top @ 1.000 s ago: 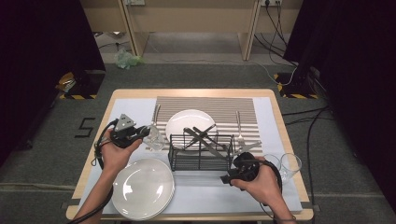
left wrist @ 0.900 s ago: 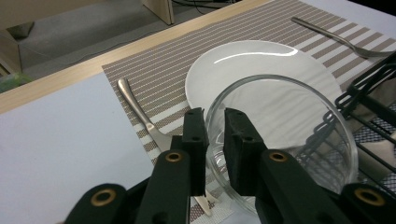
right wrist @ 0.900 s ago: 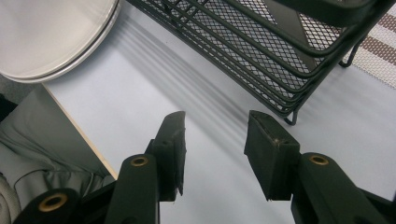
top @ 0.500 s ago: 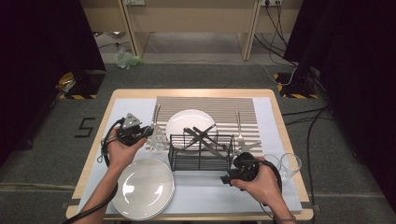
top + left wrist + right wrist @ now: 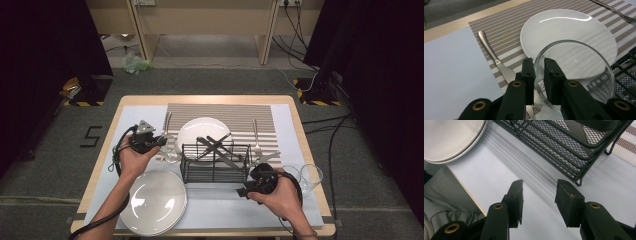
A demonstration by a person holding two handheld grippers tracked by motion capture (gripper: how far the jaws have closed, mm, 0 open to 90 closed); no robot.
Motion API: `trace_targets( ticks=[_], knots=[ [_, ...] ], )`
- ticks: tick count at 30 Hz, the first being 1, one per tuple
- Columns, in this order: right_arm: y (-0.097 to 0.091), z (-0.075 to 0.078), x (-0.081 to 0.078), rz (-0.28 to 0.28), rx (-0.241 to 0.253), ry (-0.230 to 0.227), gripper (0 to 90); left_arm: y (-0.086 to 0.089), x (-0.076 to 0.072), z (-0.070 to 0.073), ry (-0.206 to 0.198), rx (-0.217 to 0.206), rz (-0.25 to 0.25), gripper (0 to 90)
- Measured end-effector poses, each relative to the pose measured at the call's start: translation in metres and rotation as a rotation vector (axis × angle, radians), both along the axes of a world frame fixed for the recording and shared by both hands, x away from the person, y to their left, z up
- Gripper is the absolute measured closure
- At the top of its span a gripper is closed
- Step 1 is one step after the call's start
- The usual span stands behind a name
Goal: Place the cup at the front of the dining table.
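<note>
1. The glass is the thing in hand: your left gripper is clamped on its rim, one jaw inside the wall and one outside. In the left gripper view it hangs over the near edge of the white plate, just beside the wire basket.

2. Seen from above, the same glass sits at the left end of the basket, over the edge of the striped mat, with the left gripper beside it.

3. What has changed: a second ago your left hand was further to the left and slightly further back; it has since carried the glass a short way toward the basket and a little lower. The grip itself has not altered. I read that as the last stretch of a placing move (whether the base already touches the mat I cannot tell).

4. Mind the knife lying on the mat just left of the glass; set the base down clear of its handle.

5. Your right gripper has its jaws apart with nothing between them, held over the pale blue sheet just in front of the basket, and it has not moved. The stacked plates lie off to one side.

6. Two more glasses stand beside your right hand, likely next in line.
</note>
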State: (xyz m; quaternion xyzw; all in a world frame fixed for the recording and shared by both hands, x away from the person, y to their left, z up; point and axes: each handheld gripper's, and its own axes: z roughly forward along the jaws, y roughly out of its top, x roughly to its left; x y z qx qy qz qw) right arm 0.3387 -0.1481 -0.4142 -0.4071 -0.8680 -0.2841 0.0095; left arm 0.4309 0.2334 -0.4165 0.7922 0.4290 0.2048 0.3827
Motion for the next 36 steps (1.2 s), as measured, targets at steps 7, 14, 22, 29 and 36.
trace_targets(
  ticks=[7,14,22,29,36],
  knots=[
    [-0.001,0.001,0.000,0.001,0.000,-0.003,56.5,0.001,0.009,-0.002,0.026,-0.055,0.014,66.4],
    [-0.002,0.001,0.000,-0.001,0.001,-0.005,56.3,0.001,0.006,0.003,-0.012,-0.065,0.012,42.4],
    [-0.002,0.001,0.000,-0.004,0.002,-0.004,56.2,0.003,-0.007,0.017,-0.064,-0.088,0.009,33.6],
    [-0.003,0.001,0.000,-0.003,0.003,-0.005,56.1,0.007,-0.023,0.027,-0.106,-0.102,0.011,32.2],
    [-0.002,0.001,0.000,-0.005,0.004,-0.005,56.0,0.015,-0.036,0.032,-0.129,-0.098,0.010,31.6]
  ],
)
